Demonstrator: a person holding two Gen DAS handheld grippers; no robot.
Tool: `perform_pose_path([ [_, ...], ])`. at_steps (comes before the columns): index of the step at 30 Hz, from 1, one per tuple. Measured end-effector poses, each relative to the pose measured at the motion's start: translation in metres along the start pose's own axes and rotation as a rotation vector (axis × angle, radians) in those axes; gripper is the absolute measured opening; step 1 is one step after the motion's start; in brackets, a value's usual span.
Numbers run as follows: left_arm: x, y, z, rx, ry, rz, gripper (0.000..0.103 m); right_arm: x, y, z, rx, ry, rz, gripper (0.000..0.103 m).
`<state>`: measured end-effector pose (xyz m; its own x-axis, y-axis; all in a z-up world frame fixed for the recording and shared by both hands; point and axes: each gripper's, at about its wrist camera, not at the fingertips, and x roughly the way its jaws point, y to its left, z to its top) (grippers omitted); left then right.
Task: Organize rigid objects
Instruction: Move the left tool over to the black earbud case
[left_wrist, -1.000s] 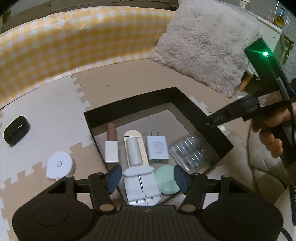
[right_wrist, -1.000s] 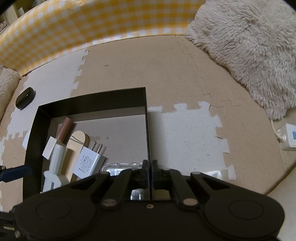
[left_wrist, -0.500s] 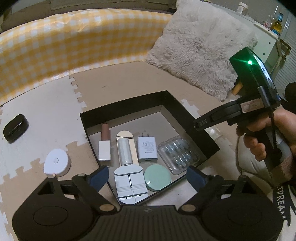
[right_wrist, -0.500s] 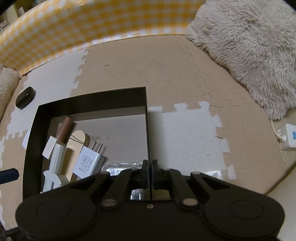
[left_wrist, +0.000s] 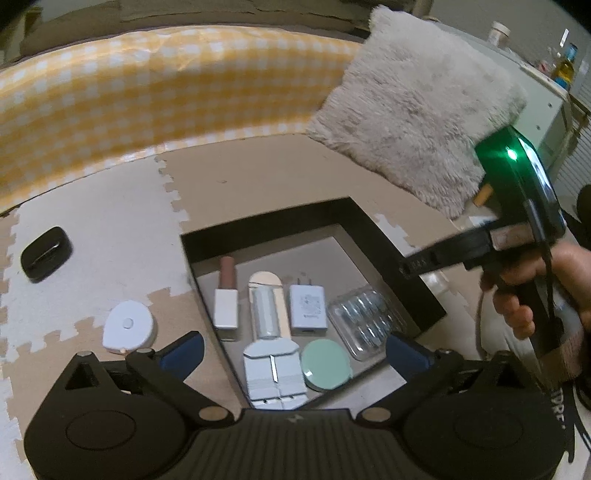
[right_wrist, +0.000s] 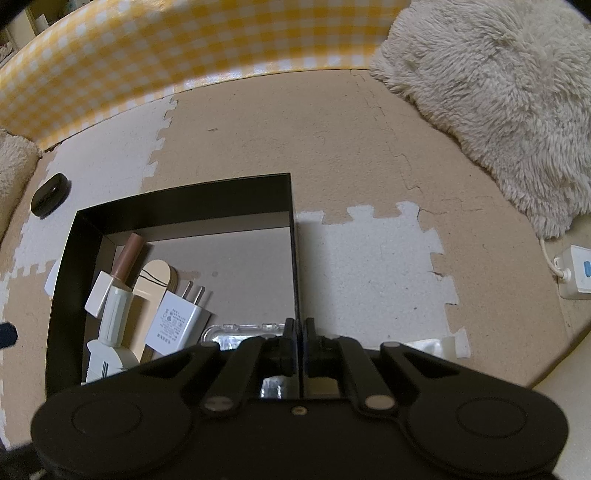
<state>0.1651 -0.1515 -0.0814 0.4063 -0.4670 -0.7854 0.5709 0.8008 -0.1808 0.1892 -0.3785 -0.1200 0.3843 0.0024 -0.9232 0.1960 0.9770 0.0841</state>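
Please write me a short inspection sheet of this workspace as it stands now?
Surface: foam floor mat of beige and white puzzle tiles.
Job's things: black box holding a lipstick, a charger plug, a round green case, a clear blister pack and a white tool.
Clutter: a white round case and a black case lie on the mat outside the box.
Grippers: left tongs open, having just widened, nothing between them; right tongs shut on the box's right wall.
Cables: white power strip with its cord.
Surroundings: yellow checked cushion, fluffy pillow.
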Motion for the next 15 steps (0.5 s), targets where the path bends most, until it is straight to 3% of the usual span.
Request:
perform_pose_path([
  [6,-0.004,0.023,0.009,-0.062,-0.041,0.06,0.103,0.0,0.0,0.0,-0.005,0.001,-0.002,0.003],
  [15,-0.002,0.08,0.019,-0.238,-0.1,0.162,0.103,0.0,0.001,0.002,-0.013,0.005,-0.007,0.003],
])
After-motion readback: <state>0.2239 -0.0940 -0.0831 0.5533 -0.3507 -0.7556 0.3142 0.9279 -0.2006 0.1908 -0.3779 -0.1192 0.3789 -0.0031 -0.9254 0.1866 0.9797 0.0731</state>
